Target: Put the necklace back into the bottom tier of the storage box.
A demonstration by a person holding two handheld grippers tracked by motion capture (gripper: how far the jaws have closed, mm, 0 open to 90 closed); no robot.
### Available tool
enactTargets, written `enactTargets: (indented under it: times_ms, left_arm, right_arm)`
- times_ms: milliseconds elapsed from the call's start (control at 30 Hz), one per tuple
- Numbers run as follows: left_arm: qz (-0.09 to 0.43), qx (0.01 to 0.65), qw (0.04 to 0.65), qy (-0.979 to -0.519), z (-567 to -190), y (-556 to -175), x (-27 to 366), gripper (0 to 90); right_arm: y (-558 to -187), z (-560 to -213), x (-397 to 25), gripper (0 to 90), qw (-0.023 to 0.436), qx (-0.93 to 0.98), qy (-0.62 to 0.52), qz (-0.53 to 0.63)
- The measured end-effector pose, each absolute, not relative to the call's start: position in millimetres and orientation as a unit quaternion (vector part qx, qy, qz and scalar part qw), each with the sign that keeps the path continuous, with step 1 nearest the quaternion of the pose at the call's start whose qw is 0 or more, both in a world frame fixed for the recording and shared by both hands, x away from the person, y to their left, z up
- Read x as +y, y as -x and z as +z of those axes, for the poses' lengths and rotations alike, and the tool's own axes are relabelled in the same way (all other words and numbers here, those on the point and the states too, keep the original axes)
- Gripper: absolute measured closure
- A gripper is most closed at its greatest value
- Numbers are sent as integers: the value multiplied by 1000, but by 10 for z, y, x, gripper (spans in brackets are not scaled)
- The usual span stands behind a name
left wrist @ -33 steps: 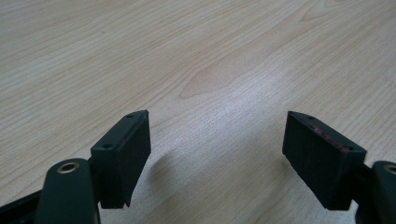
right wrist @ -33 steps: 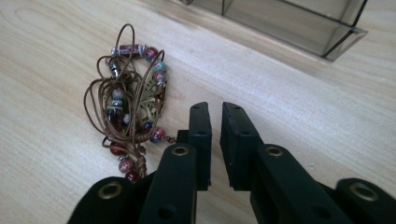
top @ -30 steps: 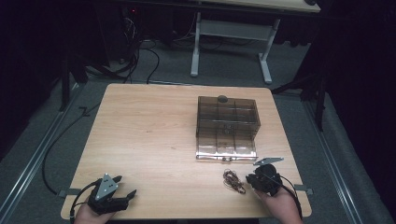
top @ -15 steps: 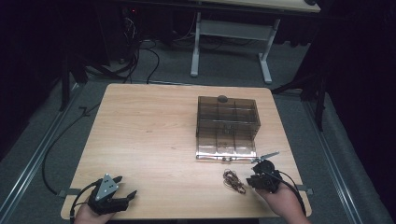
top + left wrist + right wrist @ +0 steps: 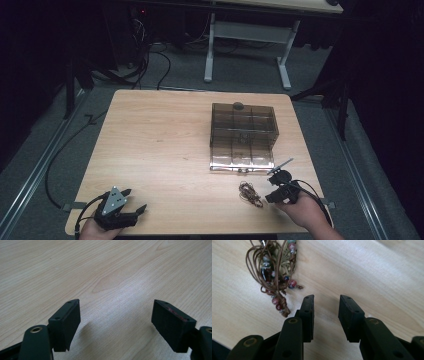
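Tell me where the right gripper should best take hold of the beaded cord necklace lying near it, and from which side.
Probably at the bunched middle of the beaded cord necklace, where cords and beads pile thickest. It lies flat in a loose tangle on the table, so coming straight down from above looks safest, fingers straddling the bundle. The right gripper is open, beside it, touching nothing.

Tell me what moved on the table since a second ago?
The right claw slid toward the person's edge of the table, away from the clear box, and now sits beside the beaded cord necklace. Its jaws are apart with nothing between them, so nothing was picked up. The left claw, the box and the necklace stayed put.
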State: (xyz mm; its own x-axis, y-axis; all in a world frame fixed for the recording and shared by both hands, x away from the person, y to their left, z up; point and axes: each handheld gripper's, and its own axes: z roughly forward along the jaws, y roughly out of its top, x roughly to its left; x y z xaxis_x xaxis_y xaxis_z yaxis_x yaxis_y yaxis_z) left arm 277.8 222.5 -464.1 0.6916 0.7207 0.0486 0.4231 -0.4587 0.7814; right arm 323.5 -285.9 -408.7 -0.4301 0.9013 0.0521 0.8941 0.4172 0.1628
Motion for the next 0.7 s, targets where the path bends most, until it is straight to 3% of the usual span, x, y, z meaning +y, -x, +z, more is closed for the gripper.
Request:
enactTargets:
  times_ms: [700]
  left_arm:
    - [190,342,390,-833,-4641,-2777,2224,235]
  right_arm:
    - [-3366,-3821,-2572,509,-11,868,-492,62]
